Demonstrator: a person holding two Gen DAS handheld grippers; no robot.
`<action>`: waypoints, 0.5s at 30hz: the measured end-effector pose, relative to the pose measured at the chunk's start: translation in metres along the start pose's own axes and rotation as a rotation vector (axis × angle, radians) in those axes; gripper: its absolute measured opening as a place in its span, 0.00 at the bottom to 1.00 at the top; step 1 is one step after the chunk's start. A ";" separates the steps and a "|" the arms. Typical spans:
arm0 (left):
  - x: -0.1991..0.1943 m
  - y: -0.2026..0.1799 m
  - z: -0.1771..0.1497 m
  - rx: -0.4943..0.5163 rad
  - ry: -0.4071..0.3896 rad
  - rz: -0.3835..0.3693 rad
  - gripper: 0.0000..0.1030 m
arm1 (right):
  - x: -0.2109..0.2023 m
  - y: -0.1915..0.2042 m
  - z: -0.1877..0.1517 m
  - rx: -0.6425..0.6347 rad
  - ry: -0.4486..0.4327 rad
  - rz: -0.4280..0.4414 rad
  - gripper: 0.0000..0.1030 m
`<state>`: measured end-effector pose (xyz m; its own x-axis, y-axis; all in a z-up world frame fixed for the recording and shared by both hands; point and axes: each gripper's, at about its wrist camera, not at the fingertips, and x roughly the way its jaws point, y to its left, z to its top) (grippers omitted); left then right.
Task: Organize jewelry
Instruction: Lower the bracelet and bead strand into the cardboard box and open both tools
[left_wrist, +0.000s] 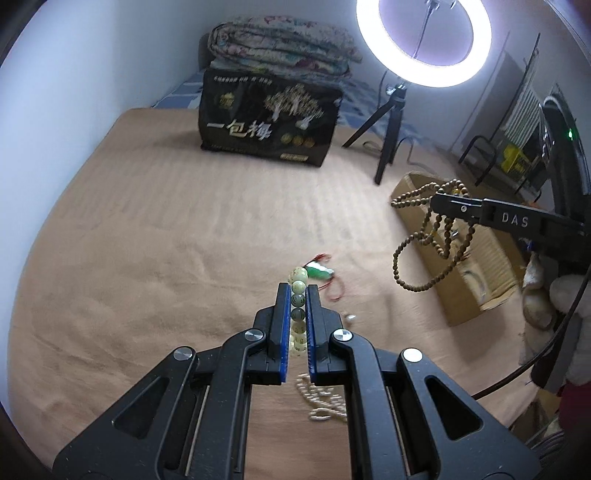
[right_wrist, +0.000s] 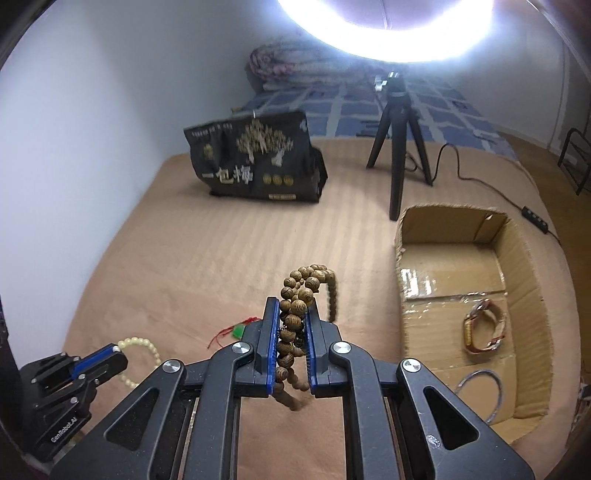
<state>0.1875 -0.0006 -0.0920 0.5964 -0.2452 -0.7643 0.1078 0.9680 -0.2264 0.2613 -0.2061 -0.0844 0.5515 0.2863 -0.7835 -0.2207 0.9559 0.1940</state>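
My left gripper (left_wrist: 298, 291) is shut on a pale green bead bracelet (left_wrist: 298, 280), lifted off the tan blanket; in the right wrist view the same gripper (right_wrist: 114, 350) sits low at the left with the bracelet (right_wrist: 142, 345) looped from it. My right gripper (right_wrist: 291, 306) is shut on a brown wooden bead necklace (right_wrist: 308, 282); from the left wrist view its strands (left_wrist: 424, 243) dangle under the right gripper (left_wrist: 441, 205) near an open cardboard box (right_wrist: 524, 254). A green pendant on red cord (left_wrist: 319, 273) and a pearl strand (left_wrist: 325, 400) lie on the blanket.
The box holds a watch (right_wrist: 484, 326) and a metal bangle (right_wrist: 480, 391). A black printed bag (right_wrist: 258, 162) stands at the back. A ring light on a tripod (right_wrist: 399, 147) stands beside the box, its cable (right_wrist: 491, 188) trailing right. A wall runs along the left.
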 end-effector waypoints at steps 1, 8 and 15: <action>-0.003 -0.004 0.002 0.001 -0.009 -0.010 0.05 | -0.006 -0.001 0.001 0.000 -0.012 0.000 0.10; -0.015 -0.031 0.013 0.014 -0.042 -0.062 0.05 | -0.041 -0.019 0.006 0.019 -0.086 0.004 0.11; -0.017 -0.061 0.020 0.028 -0.058 -0.111 0.05 | -0.064 -0.042 0.007 0.023 -0.129 -0.028 0.11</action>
<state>0.1867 -0.0545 -0.0533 0.6243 -0.3481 -0.6993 0.1969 0.9365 -0.2903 0.2409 -0.2644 -0.0382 0.6568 0.2640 -0.7064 -0.1861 0.9645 0.1874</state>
